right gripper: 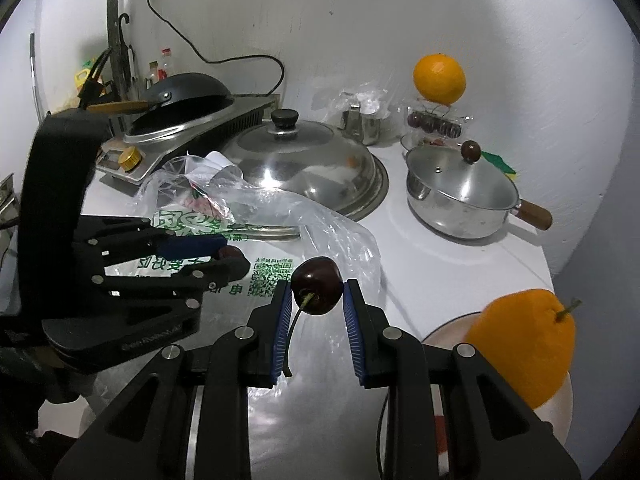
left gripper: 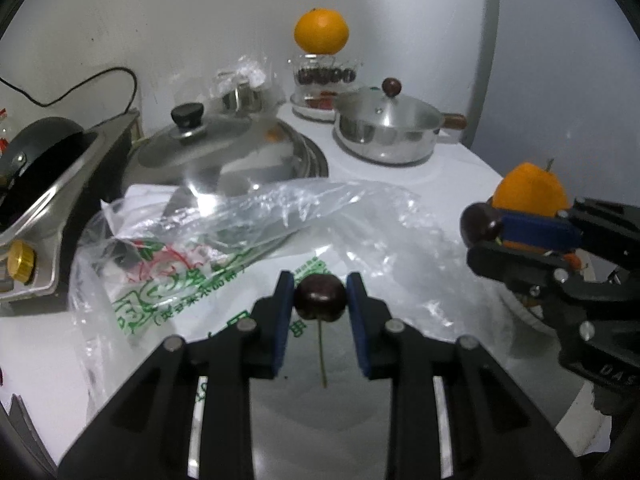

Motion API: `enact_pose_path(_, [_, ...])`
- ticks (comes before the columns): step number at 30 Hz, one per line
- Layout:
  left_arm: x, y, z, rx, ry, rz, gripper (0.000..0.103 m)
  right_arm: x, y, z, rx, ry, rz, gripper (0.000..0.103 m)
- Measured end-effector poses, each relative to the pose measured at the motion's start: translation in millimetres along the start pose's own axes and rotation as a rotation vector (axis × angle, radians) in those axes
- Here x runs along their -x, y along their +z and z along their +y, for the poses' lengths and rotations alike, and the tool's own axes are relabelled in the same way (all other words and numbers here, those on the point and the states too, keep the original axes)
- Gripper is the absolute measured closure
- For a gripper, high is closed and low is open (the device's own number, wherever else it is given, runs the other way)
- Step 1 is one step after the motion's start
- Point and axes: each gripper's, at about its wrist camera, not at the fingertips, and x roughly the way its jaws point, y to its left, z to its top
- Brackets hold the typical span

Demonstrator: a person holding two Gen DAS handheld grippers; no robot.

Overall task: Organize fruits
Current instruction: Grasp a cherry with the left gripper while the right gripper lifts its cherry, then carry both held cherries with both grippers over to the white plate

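While both grippers hang over the white bench [right gripper: 460, 264], each one pinches a dark cherry. The left gripper [left gripper: 320, 300] squeezes its cherry [left gripper: 320, 298] above the clear plastic bag [left gripper: 248, 220]. The right gripper [right gripper: 316, 294] squeezes the other cherry [right gripper: 317, 286] just past the bag's edge, beside the near orange [right gripper: 524, 344] on a plate [right gripper: 560, 408].

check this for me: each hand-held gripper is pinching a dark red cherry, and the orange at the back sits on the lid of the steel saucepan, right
One thing is wrong. The round orange at the back sits on a clear plastic box of cherries, not on the shiny steel saucepan; the right wrist view shows it. The left hand-held gripper and right hand-held gripper do each pinch a dark red cherry.
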Motion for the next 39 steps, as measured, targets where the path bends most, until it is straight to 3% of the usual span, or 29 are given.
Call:
enact_pose_path(20, [46.1,-2.9,-47.8,-0.033,-0.006,-0.056,0.075,56.8,-23.4,-14.4,-0.021,-0.040,-0.053,0.075])
enact_pose_path(39, [53.8,-3.4,-105.2,-0.085,-0.042,-0.068,0.075,92.0,-55.0,-54.9,-0.079,-0.093,-0.073,0.075])
